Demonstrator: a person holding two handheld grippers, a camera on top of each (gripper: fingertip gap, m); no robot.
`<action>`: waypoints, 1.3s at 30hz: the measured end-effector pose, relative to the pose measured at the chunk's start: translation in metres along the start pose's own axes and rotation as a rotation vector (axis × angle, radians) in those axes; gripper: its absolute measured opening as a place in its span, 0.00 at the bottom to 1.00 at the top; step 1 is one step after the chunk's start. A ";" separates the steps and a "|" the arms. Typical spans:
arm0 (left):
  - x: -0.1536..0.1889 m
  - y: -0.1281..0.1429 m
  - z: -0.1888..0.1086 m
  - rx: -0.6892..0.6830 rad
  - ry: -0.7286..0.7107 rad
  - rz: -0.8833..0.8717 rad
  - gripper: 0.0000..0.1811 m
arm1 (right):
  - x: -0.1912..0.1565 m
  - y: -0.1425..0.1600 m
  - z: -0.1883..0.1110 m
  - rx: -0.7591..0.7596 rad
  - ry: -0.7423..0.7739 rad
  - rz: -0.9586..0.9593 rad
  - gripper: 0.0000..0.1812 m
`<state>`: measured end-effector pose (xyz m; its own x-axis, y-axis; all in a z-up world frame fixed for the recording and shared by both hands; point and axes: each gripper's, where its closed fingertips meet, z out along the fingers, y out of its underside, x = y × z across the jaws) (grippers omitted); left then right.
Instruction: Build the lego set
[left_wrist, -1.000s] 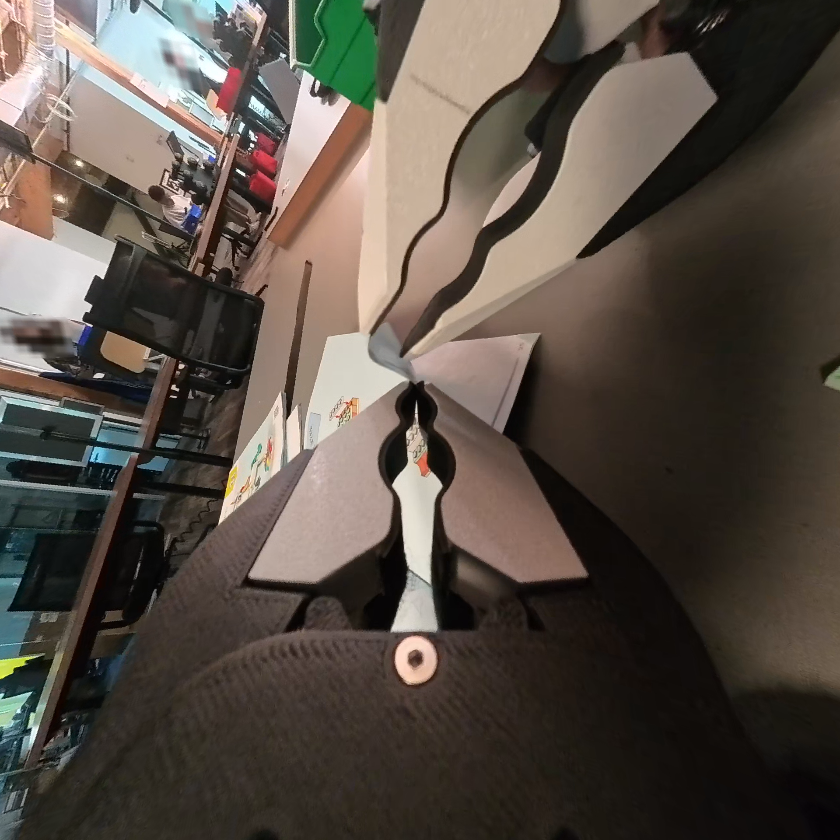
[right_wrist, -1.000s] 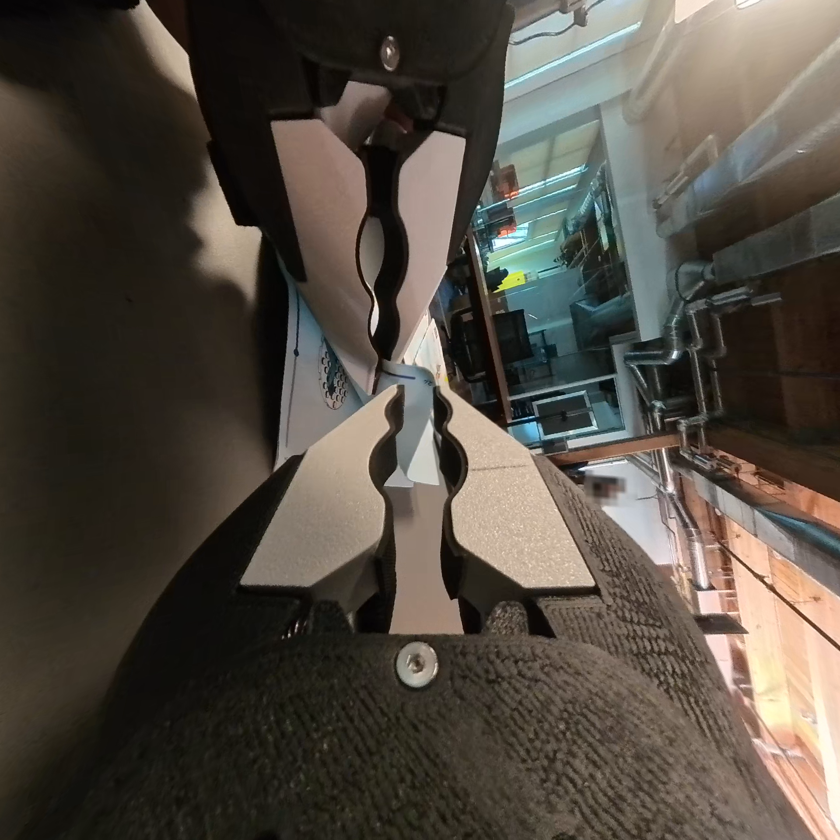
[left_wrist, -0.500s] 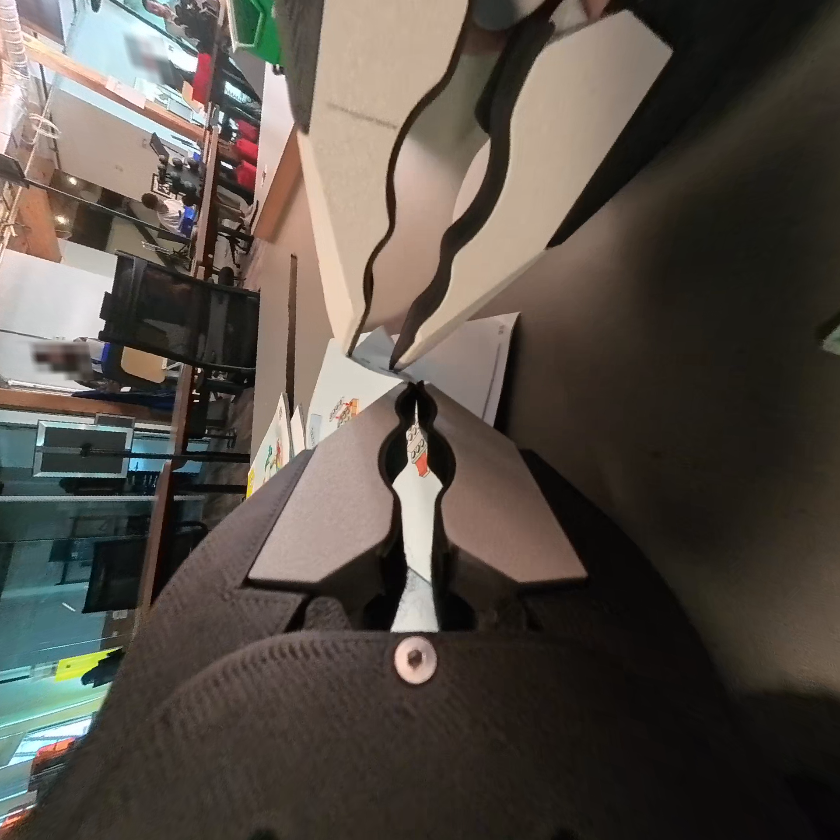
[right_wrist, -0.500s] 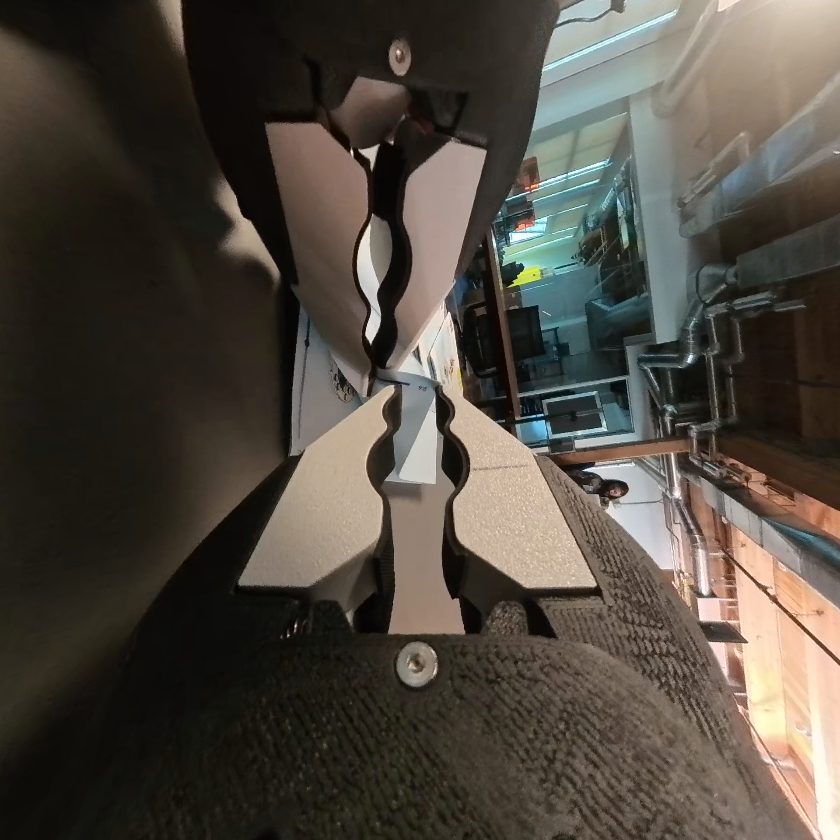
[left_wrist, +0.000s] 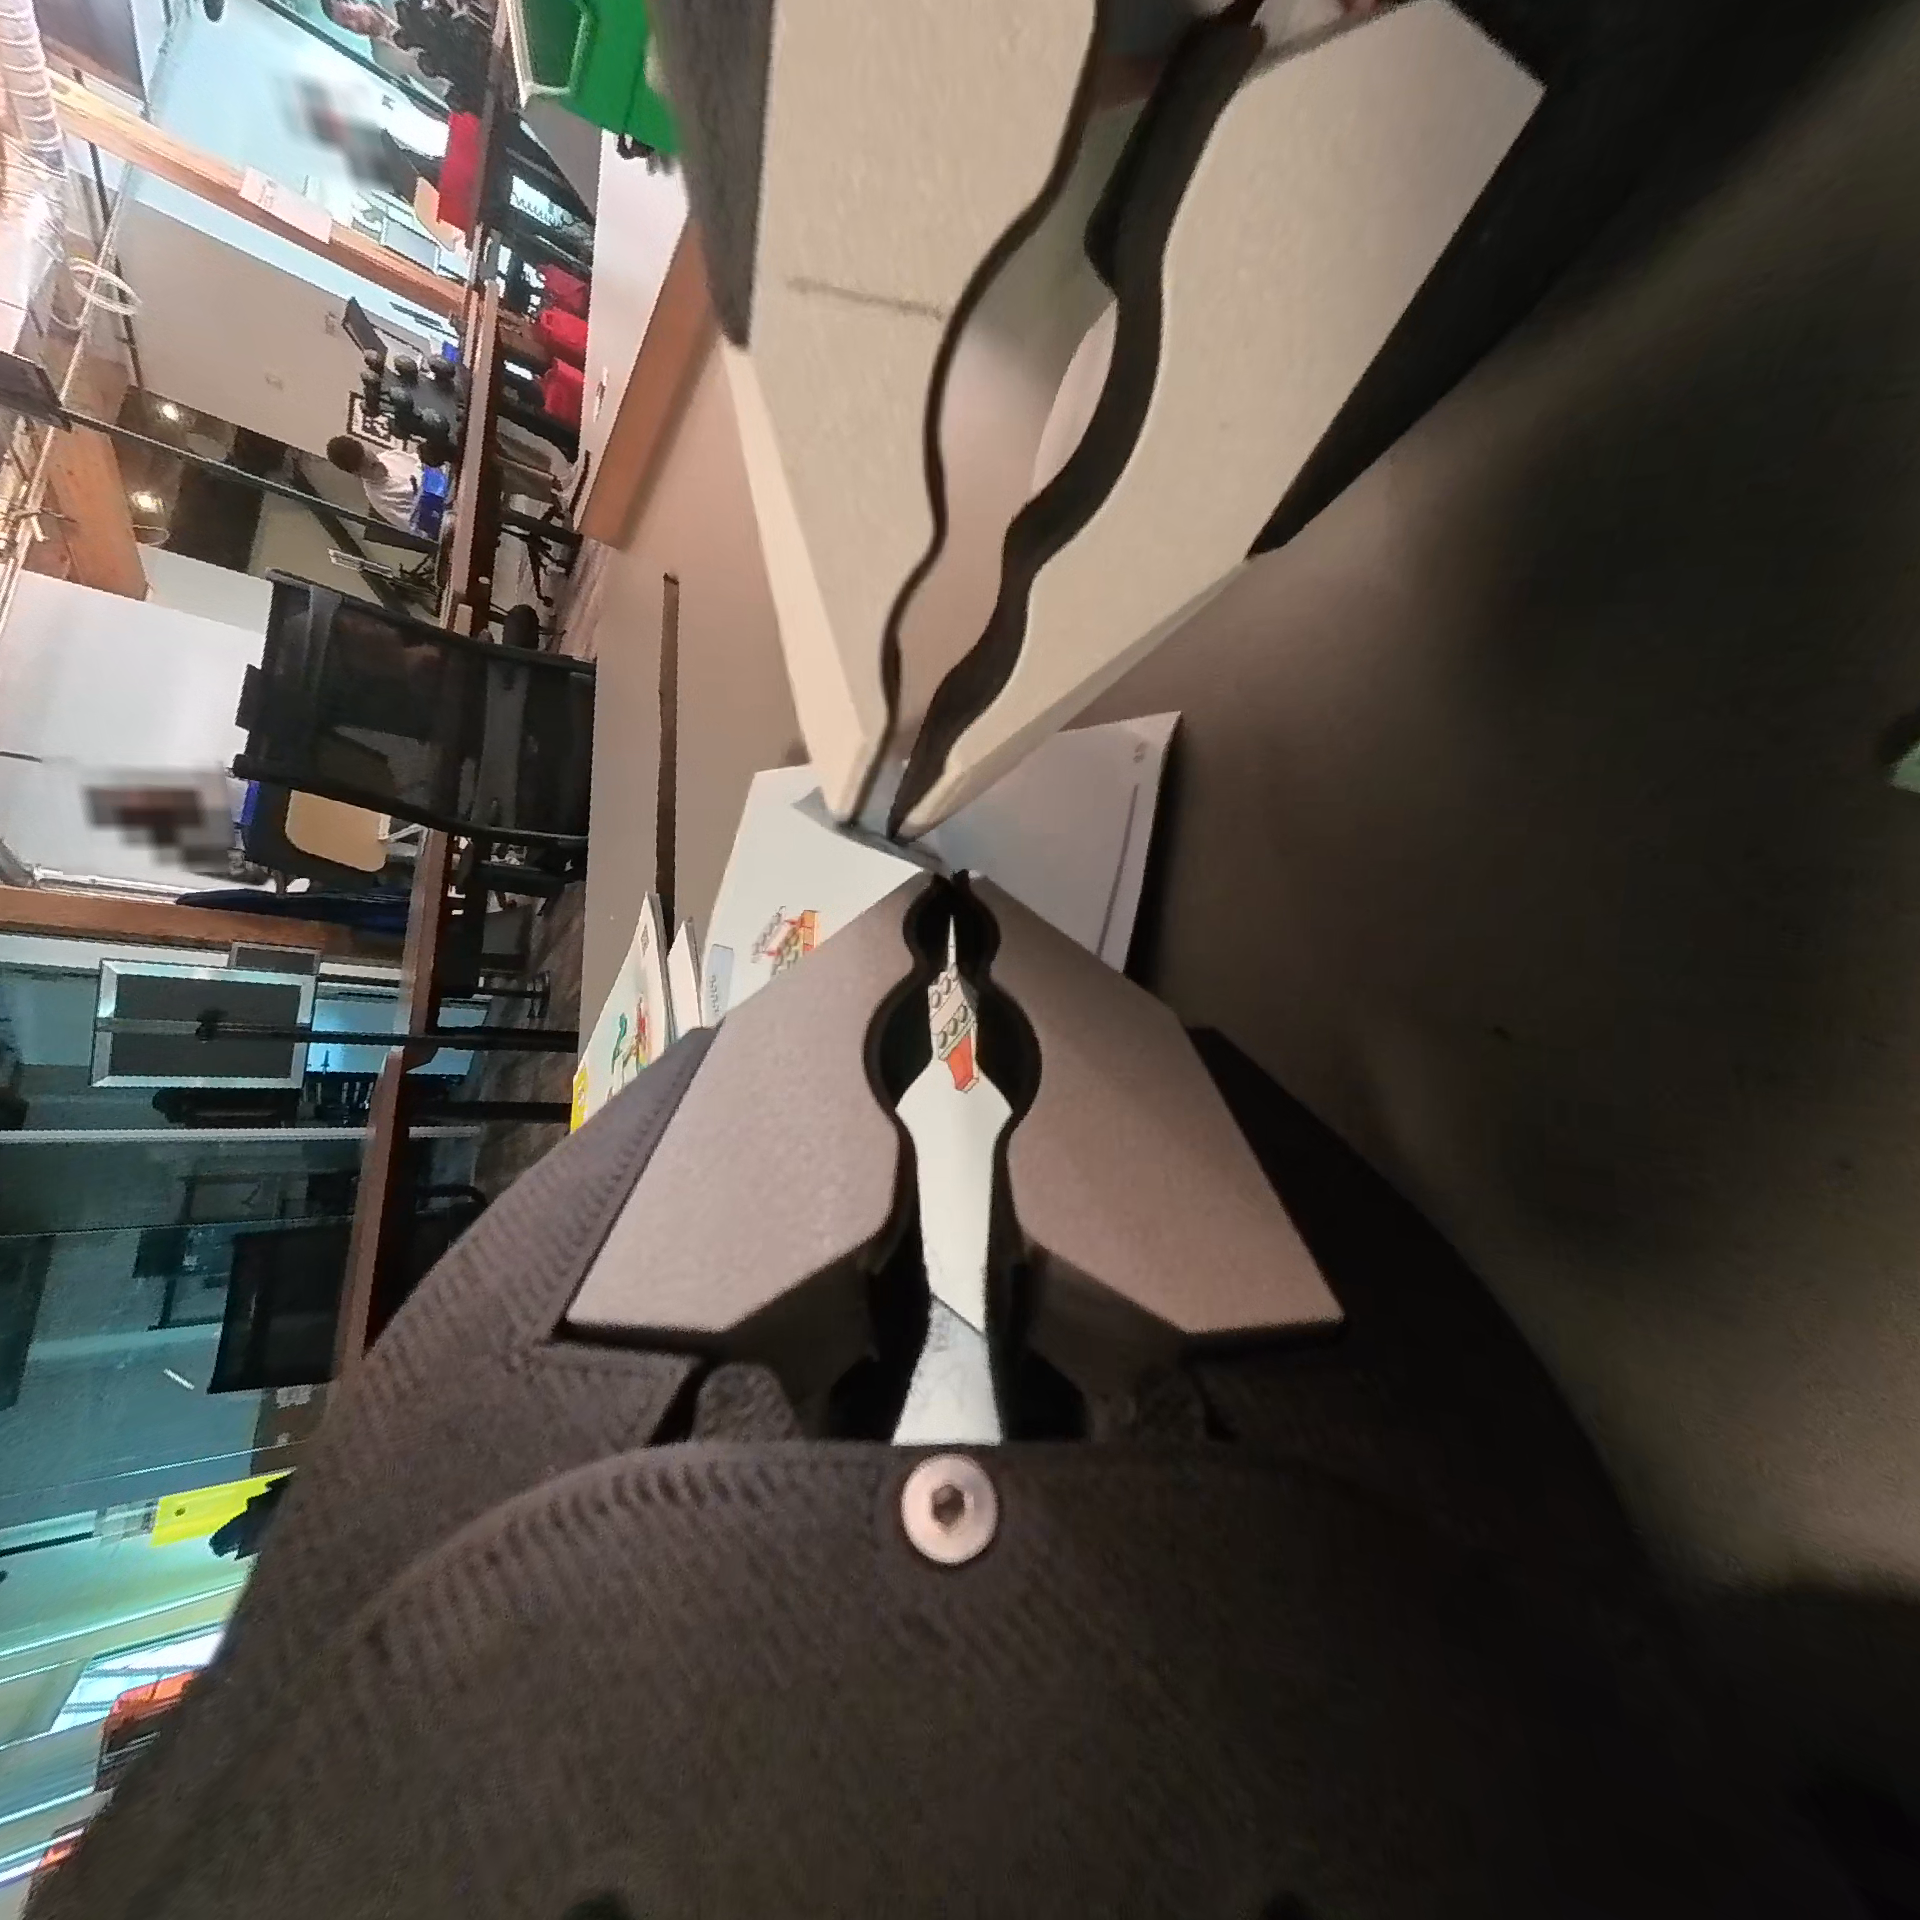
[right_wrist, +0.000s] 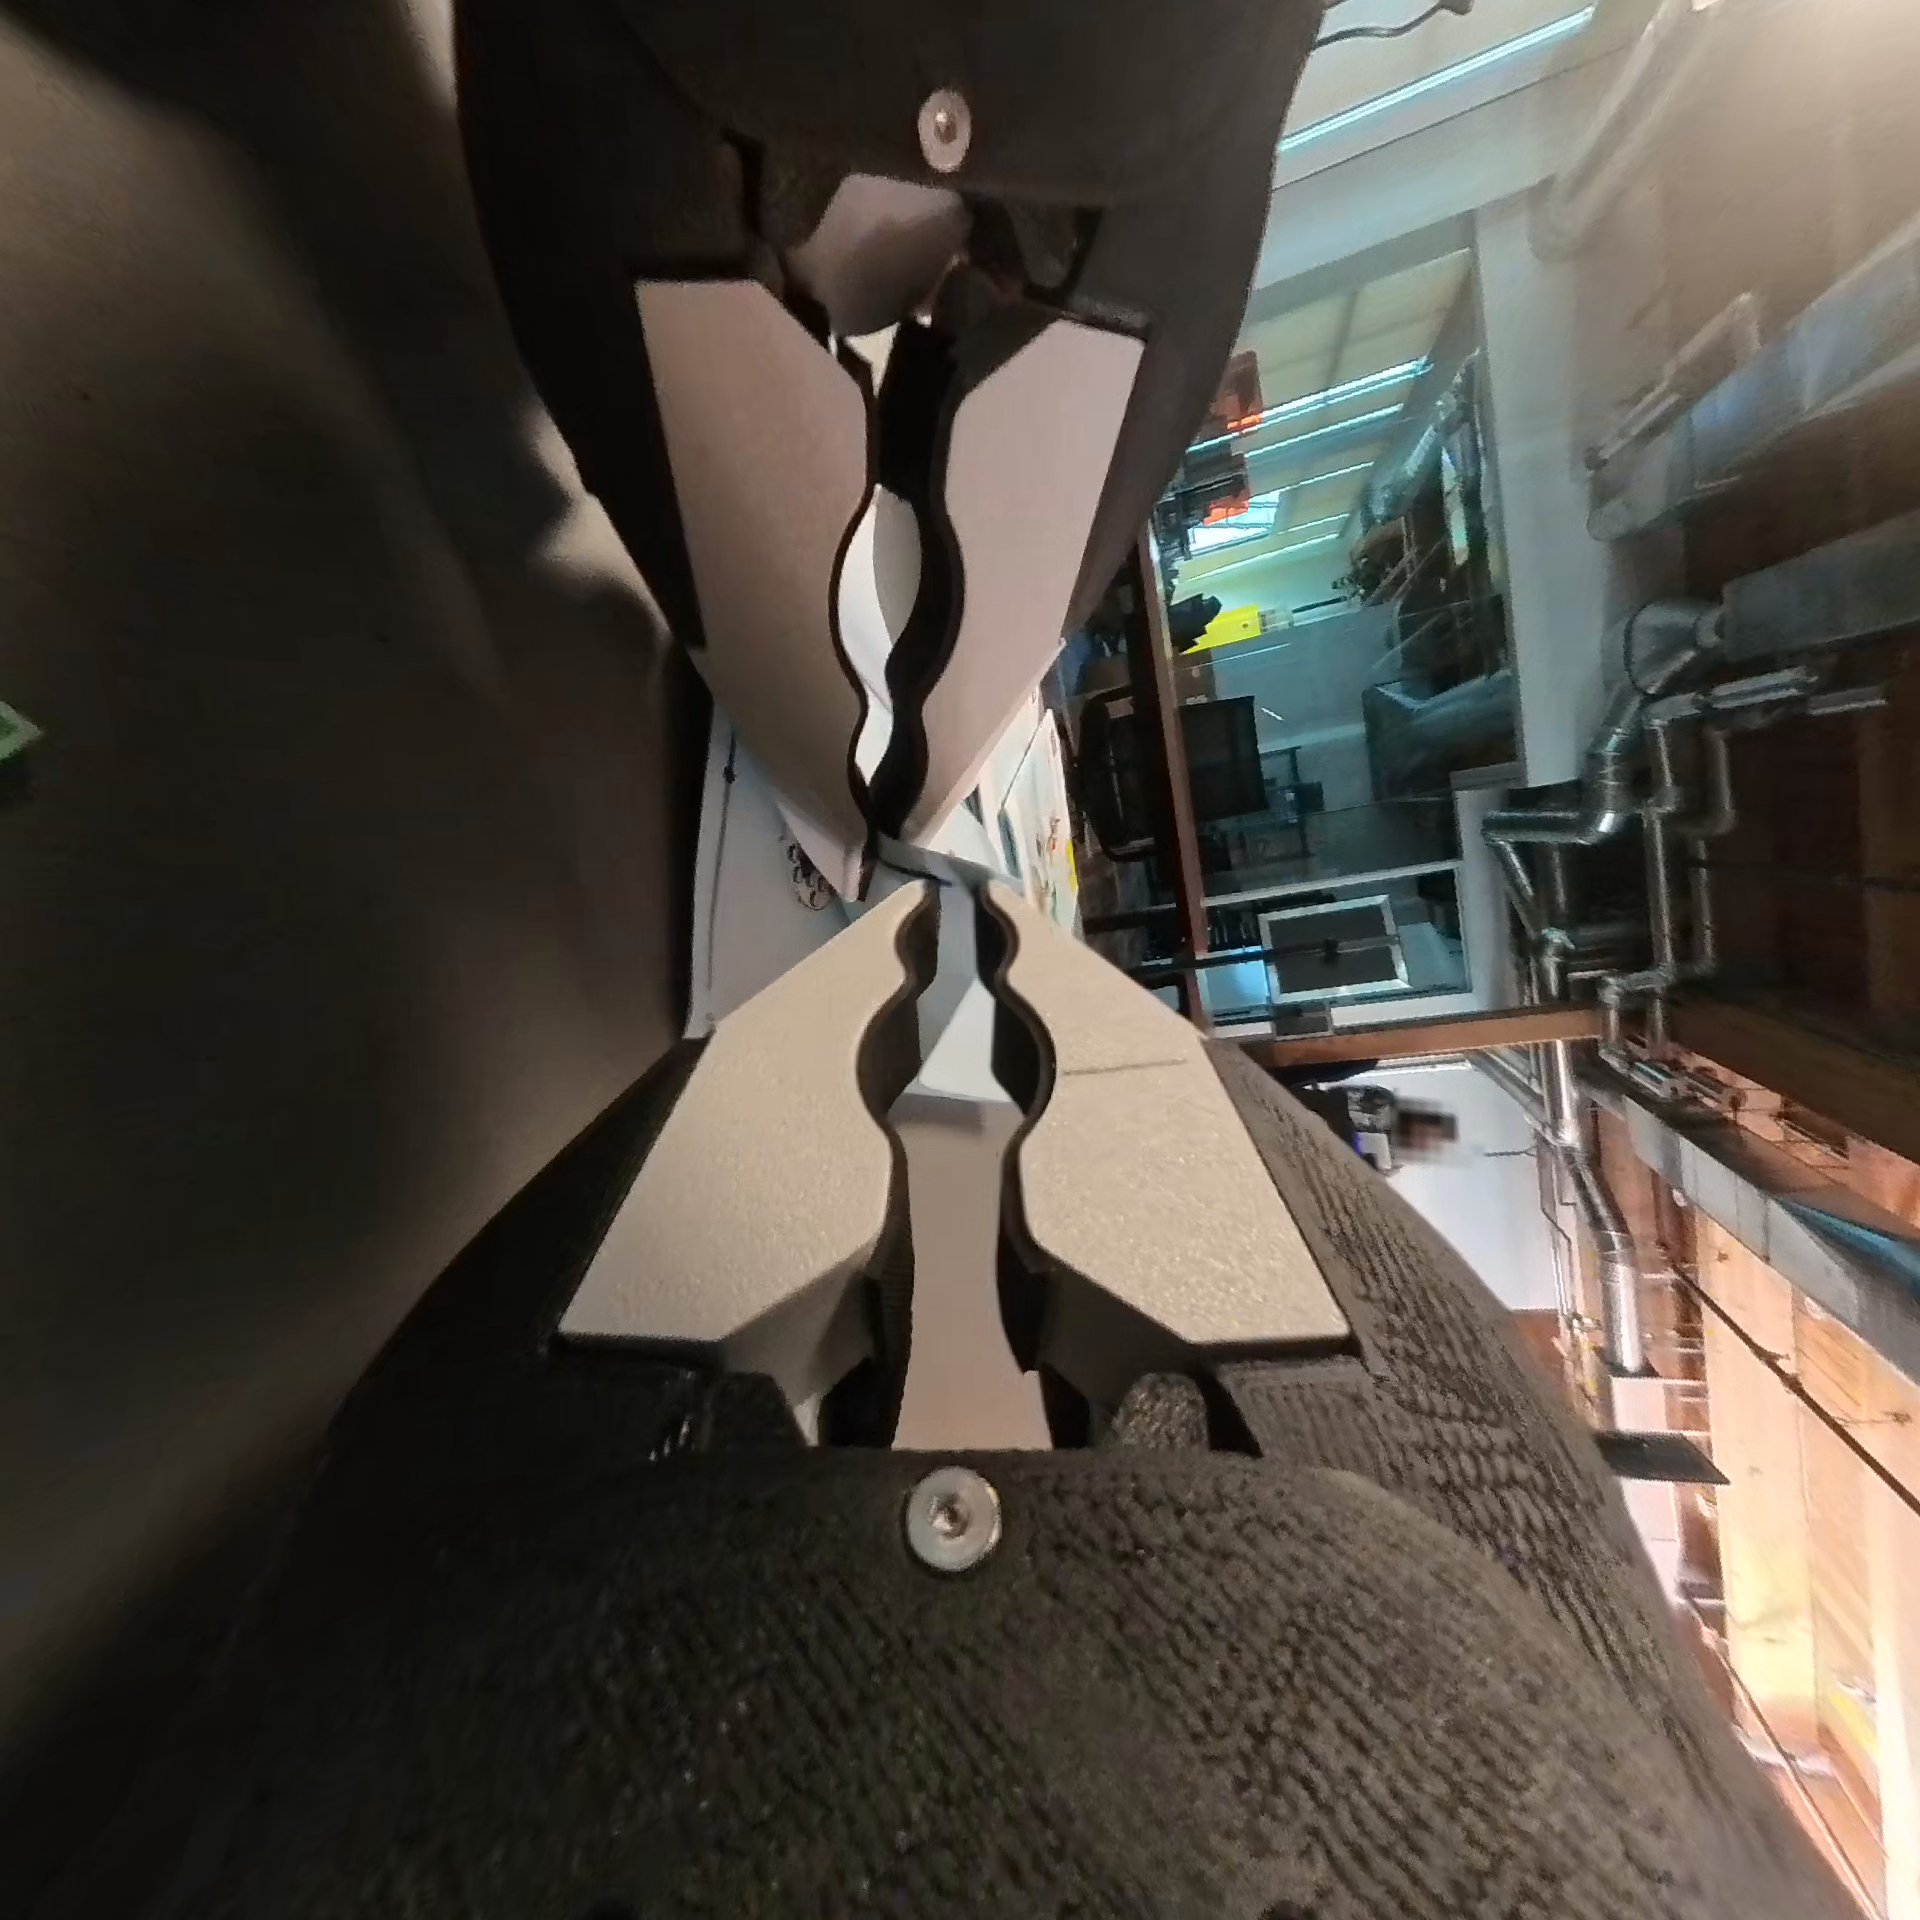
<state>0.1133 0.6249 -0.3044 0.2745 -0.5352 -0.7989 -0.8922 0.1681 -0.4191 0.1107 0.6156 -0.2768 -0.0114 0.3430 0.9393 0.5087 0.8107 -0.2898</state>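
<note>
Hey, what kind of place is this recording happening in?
Probably a shared office or lab workspace: a black mesh office chair at long desks, glass partitions behind it, and exposed metal ducting overhead.

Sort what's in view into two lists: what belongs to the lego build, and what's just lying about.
Belongs to the job:
- instruction booklet, its pages pinched by both
- left gripper, jaws shut on a page
- right gripper, jaws shut on a page
- dark table under the booklet

Just lying about:
- black chair
- green bin
- small green piece at the table's edge; can't tell what it is
</note>
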 end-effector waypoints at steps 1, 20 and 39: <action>-0.001 0.000 0.000 0.000 -0.002 -0.006 0.00 | 0.004 -0.001 0.000 0.005 0.021 0.003 0.05; -0.022 0.006 -0.004 0.019 -0.078 -0.165 0.00 | 0.005 0.003 0.000 -0.013 0.025 0.015 0.10; -0.043 -0.008 -0.026 0.254 -0.075 -0.446 0.14 | 0.053 0.036 -0.005 -0.181 0.336 -0.152 0.00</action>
<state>0.0991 0.6248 -0.2552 0.6413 -0.5415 -0.5437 -0.5702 0.1379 -0.8099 0.1323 0.6603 -0.2366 0.1683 0.0276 0.9854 0.6662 0.7336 -0.1343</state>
